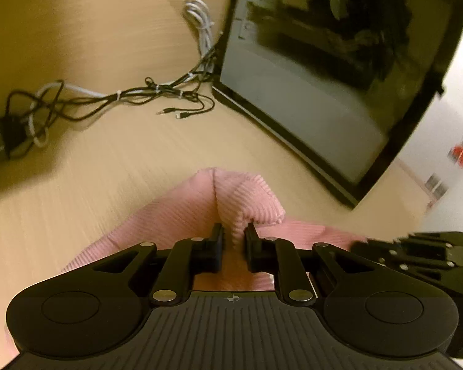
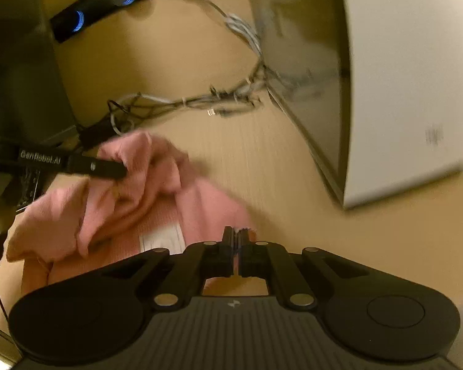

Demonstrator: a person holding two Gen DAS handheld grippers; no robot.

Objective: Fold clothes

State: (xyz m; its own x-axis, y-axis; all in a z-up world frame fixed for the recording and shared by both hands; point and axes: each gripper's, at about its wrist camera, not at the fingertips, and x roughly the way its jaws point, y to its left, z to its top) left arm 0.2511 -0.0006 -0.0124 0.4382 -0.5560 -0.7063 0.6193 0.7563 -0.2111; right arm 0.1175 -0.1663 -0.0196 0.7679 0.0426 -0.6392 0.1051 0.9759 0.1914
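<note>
A ridge of the pink garment is pinched between the pads of the left gripper. The right gripper is clamped on its edge; the rest is spread left of the right gripper on the table.

Garment on table, cables behind, monitor right

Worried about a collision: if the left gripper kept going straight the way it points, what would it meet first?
Probably bare table past the pink garment pinched by the left gripper; the black monitor stands right of that line.
</note>
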